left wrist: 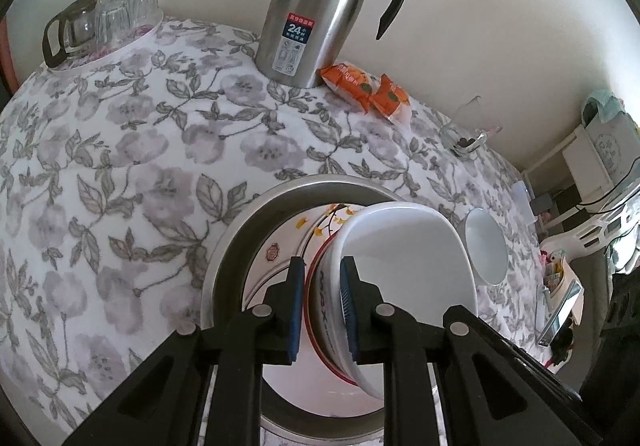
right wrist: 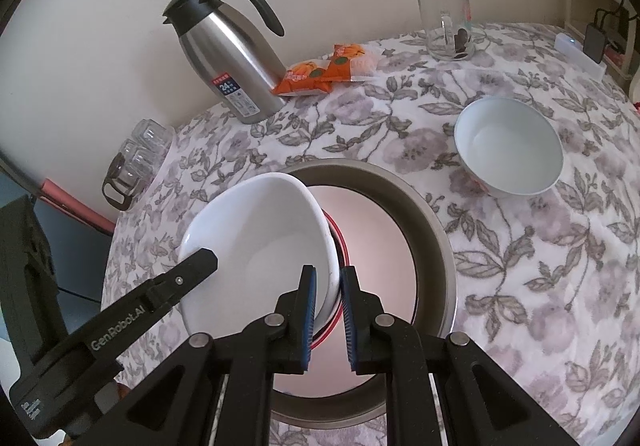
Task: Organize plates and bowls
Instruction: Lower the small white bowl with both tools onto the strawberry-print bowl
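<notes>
Both claws clamped on one tilted white ceramic bowl with a red band round its outside (left wrist: 400,266), held above a round steel basin (left wrist: 240,230) on a table covered by a grey-and-lilac flowered cloth (left wrist: 120,165). Left gripper (left wrist: 322,270) narrow, blue pads pinching the bowl's wall, one pad outside against the printed side, the other inside. Right gripper (right wrist: 329,278) likewise narrow, gripping the rim of the same bowl (right wrist: 260,238) at the edge nearest its camera, one blue pad inside, one outside. Seen from the right wrist, a black finger of the left gripper (right wrist: 192,266) reaching in over the bowl's opposite rim. Bowl tipped on its side, mouth turned toward the right wrist camera. Inside the basin, a white plate printed with yellow leaves and a dark branch (left wrist: 304,230), partly hidden behind the bowl.

A second white bowl (right wrist: 508,153) upright on the cloth, apart from the basin, empty. Against the wall, a stainless-steel vacuum jug with black lid and handle (right wrist: 228,61); just beside it, orange snack packets (right wrist: 320,73). Farther along, a clear glass mug (right wrist: 444,21). At the table's far corner, upturned clear glasses (left wrist: 120,5).
</notes>
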The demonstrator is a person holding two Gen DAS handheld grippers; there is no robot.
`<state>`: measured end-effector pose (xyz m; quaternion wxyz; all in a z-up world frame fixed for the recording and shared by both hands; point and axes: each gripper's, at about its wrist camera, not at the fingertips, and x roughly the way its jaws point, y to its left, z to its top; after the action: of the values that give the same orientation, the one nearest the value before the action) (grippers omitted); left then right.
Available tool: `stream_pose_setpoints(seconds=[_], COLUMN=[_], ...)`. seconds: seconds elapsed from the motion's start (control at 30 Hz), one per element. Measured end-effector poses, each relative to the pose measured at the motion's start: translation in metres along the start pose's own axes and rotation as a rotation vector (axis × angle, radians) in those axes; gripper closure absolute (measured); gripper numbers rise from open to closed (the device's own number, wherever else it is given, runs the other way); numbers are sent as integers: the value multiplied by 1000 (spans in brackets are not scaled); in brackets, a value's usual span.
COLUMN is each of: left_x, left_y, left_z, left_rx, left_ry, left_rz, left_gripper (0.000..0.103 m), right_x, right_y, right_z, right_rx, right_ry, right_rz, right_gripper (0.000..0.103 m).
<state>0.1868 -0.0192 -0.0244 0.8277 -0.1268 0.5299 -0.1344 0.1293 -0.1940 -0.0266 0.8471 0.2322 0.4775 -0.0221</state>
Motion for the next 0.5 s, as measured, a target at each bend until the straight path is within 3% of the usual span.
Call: stream_pose_setpoints(seconds=[0.5], left_x=[5], left_y=[4], left_z=[2], left_rx=[-22], left_ry=[1], left_rz=[-28], left_gripper=[86], right_x=[-1], right_y=[0], right_z=[1], right_rx=[1], right_ry=[2], right_rz=[6], right_gripper=[88])
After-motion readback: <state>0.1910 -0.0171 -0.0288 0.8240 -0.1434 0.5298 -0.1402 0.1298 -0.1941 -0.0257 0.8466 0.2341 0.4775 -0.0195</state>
